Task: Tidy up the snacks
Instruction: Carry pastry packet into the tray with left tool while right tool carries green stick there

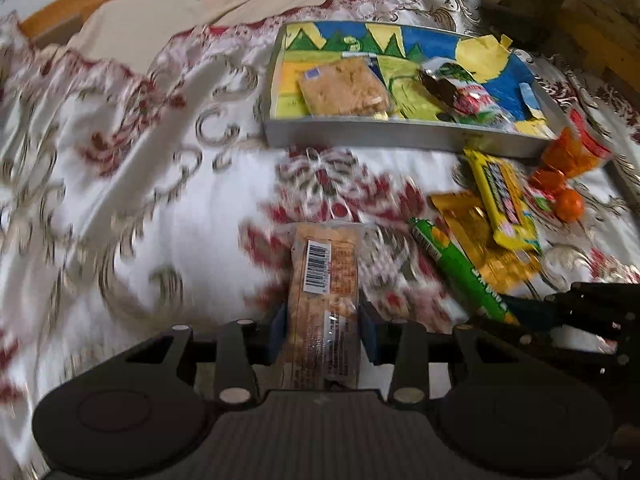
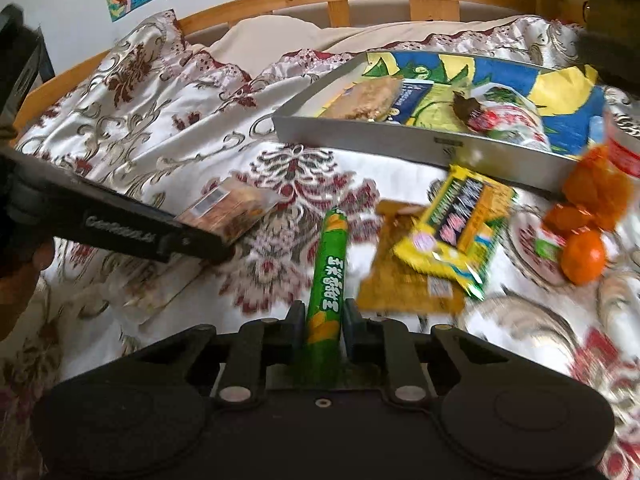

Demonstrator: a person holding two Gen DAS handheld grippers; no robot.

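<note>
Green stick (image 2: 329, 276) sits clamped in the right hand-held gripper (image 2: 323, 322), long axis along the fingers, pointing at the tray (image 2: 400, 140) up and to the right. Left hand-held gripper (image 1: 323, 330) grips a nut bar (image 1: 324, 292) likewise, tray (image 1: 380, 134) ahead. Bed (image 1: 180, 220) between is bare; loose packets (image 2: 452, 220) crowd the tray's right end

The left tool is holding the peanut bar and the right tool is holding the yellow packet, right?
Not quite. The right tool holds the green stick, as the right wrist view shows; the yellow packet lies on the bedspread. The left tool does hold the peanut bar.
</note>
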